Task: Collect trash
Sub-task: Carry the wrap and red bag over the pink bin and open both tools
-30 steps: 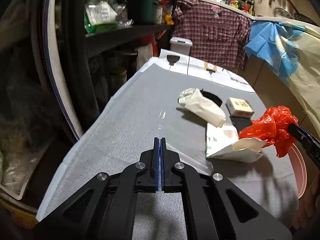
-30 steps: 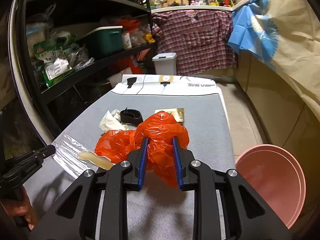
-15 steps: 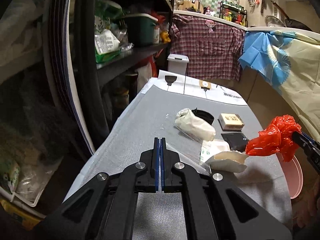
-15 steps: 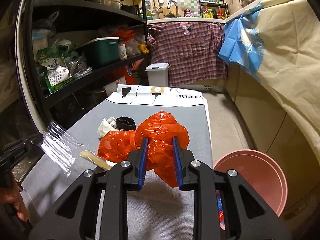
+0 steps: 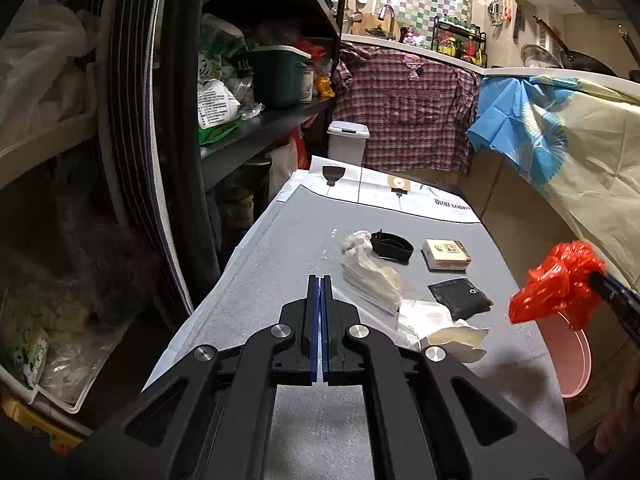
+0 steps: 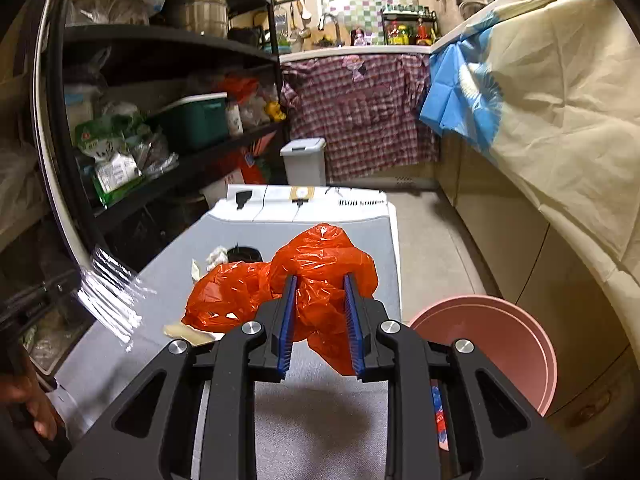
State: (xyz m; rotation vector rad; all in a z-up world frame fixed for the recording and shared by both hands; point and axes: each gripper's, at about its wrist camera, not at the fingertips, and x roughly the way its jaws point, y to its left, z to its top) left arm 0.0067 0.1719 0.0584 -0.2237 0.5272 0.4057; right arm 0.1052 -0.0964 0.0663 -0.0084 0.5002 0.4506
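- Orange-red plastic bag (image 6: 320,276) is bulging between the blue pads of the right gripper (image 6: 320,308), which is clamping it partway closed and holding it clear above the grey table (image 6: 176,256).
- Part of the bag is drooping to the left, hanging over a cream scrap (image 6: 188,330) that is lying on the table.
- Clear film (image 6: 114,292) is catching the light at the tip of the left gripper (image 5: 320,280), whose fingers are pressing fully together on its edge; from the left wrist view the film (image 5: 360,300) is trailing off to the right.
- Crumpled whitish wrapping (image 5: 370,270) is sitting just beyond the closed fingers, with a black band (image 5: 392,245), a small tan box (image 5: 446,254) and a black wallet-like pouch (image 5: 460,299) lying farther along the table.
- Pink basin (image 6: 492,348) is standing on the floor just beside the table's right edge, below and to the right of the held bag.
- White pedal bin (image 6: 304,162) is standing past the table's far end.
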